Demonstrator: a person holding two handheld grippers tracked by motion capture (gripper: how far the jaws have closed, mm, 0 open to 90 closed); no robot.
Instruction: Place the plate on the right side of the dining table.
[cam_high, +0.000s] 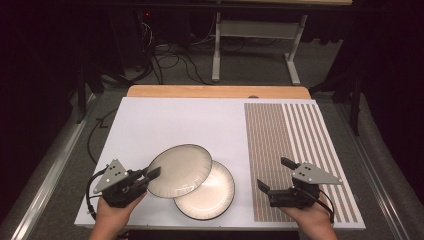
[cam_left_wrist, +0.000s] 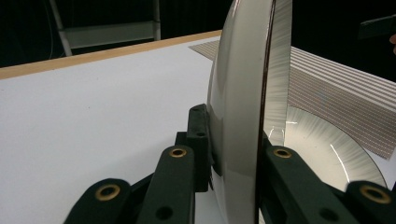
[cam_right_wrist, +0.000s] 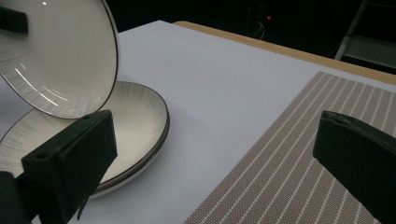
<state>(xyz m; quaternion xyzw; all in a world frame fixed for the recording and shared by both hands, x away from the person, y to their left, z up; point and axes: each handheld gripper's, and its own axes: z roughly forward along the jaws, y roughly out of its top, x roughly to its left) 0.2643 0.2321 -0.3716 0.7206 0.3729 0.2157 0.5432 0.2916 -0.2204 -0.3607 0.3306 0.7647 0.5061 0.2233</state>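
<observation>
A cream plate with a dark rim (cam_high: 180, 170) is lifted and tilted over the near left of the white table, and my left gripper (cam_high: 150, 175) is shut on its left rim. In the left gripper view the plate (cam_left_wrist: 243, 93) stands edge-on between the jaws of the left gripper (cam_left_wrist: 233, 154). A second, matching plate (cam_high: 212, 195) lies flat on the table, partly under the held one; it also shows as the flat plate (cam_right_wrist: 135, 121) below the raised plate (cam_right_wrist: 56, 60). My right gripper (cam_high: 277, 176) hovers open over the placemat, its jaws wide apart with nothing between them (cam_right_wrist: 215, 163).
A brown striped placemat (cam_high: 295, 160) covers the right part of the white tabletop (cam_high: 175, 120). The wooden far edge (cam_high: 215, 91) runs across the back. Beyond it are floor cables (cam_high: 170, 62) and a desk frame's legs (cam_high: 216, 50).
</observation>
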